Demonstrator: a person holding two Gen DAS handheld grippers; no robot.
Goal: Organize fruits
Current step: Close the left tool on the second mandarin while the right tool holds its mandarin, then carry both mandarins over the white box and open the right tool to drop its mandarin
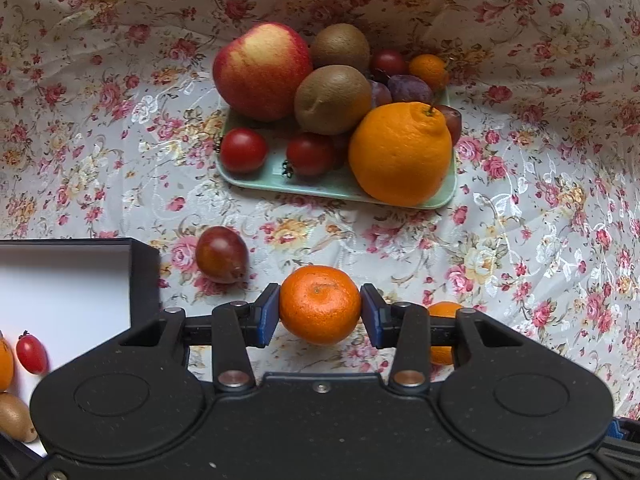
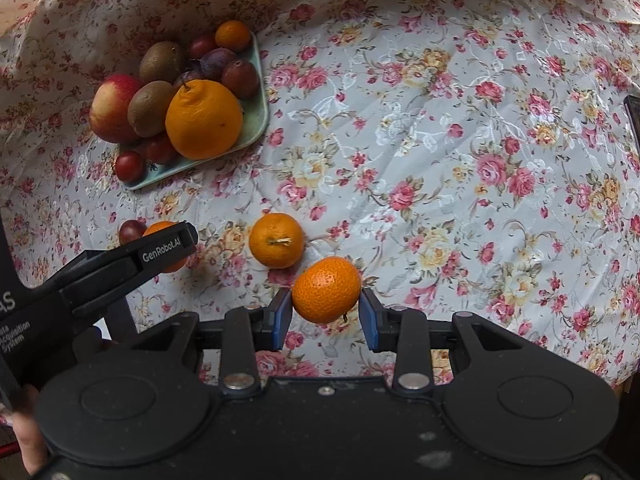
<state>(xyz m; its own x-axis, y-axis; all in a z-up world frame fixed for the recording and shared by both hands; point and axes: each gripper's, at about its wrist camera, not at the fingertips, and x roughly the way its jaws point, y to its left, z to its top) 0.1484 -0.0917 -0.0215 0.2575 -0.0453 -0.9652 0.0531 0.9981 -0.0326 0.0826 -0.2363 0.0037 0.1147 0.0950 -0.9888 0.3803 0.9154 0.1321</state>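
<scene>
A home dining table, by the look of it: a rose-patterned floral tablecloth (image 2: 440,140) with embroidered white sheen drapes the whole surface and bunches at the far edge. A pale green tray (image 1: 332,188) piled with mixed fruit (image 1: 262,72) sits on it, with loose mandarins (image 2: 276,241) scattered nearby.

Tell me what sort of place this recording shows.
Probably a home table: a floral rose-print tablecloth, a pale green tray heaped with mixed fruit, and a white-lined black box.
</scene>
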